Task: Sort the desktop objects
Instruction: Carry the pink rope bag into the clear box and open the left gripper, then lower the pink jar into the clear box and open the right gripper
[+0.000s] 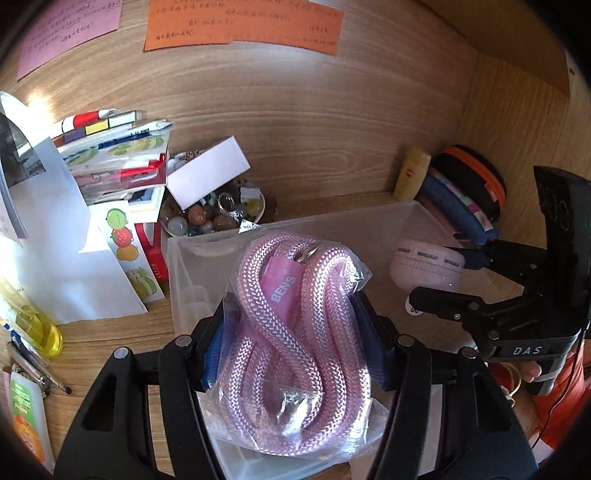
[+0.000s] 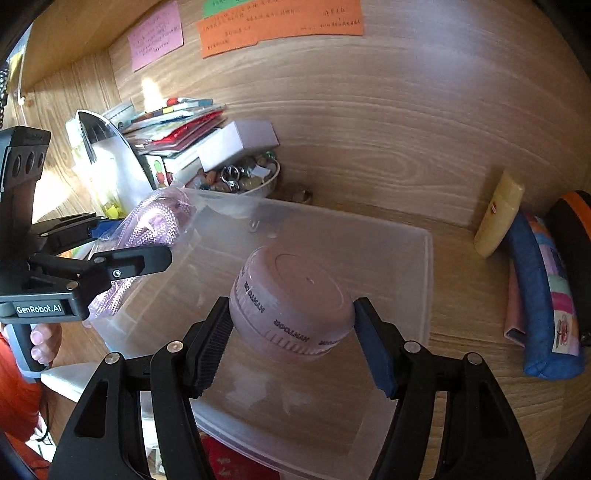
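Your left hand-held gripper (image 1: 291, 332) pinches a bagged coil of pink braided rope (image 1: 295, 332) above the clear plastic bin (image 2: 424, 280); your right hand-held gripper (image 2: 291, 328), spread wide, clasps a round pink plastic container (image 2: 291, 302) over it.

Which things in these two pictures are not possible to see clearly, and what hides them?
- Notes, both views: handwriting too small to read.
- Clear bin floor, left wrist view: hidden under the bagged pink rope held by the left gripper.
- Pink round case underside, right wrist view: faces away, between the right gripper pads.
- Bowl of beads: partly covered by a white box.
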Demonstrator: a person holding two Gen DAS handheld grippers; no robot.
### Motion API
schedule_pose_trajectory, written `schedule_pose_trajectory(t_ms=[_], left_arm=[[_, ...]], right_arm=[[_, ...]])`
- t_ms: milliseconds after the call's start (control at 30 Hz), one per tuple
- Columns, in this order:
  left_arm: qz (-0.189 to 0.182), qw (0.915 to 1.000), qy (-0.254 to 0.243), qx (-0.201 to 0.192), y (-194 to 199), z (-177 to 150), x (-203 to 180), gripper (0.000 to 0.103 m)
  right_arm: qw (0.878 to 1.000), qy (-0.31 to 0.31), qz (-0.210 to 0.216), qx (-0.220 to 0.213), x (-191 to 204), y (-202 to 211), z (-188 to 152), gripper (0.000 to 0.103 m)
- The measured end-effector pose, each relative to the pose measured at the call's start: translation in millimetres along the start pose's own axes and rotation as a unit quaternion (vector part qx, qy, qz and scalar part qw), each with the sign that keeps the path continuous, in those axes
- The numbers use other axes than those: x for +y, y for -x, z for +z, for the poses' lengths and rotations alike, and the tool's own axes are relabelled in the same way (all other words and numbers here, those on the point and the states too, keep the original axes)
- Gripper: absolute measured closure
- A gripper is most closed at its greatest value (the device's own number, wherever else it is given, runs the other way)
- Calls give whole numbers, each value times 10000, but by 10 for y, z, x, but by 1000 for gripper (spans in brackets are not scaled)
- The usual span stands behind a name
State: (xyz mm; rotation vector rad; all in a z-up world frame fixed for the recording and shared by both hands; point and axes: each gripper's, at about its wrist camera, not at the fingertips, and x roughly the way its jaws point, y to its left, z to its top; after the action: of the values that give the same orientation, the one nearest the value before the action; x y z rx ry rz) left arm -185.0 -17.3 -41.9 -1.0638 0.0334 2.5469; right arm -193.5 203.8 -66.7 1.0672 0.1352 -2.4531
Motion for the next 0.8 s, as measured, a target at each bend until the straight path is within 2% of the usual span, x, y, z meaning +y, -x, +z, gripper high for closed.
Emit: schedule_pose_trajectory(t_ms=[300, 733, 800], left_arm=[[335, 9991, -237, 59, -74, -94, -67, 42], [395, 9985, -374, 8, -51, -129, -114, 42], [365, 9987, -362, -27, -17, -130, -119, 34]], right_arm=[[9998, 123, 43, 116, 47, -77, -33, 40], [9996, 236, -93, 129, 105, -93, -73, 40], [9998, 197, -38, 96, 104, -68, -69, 38]])
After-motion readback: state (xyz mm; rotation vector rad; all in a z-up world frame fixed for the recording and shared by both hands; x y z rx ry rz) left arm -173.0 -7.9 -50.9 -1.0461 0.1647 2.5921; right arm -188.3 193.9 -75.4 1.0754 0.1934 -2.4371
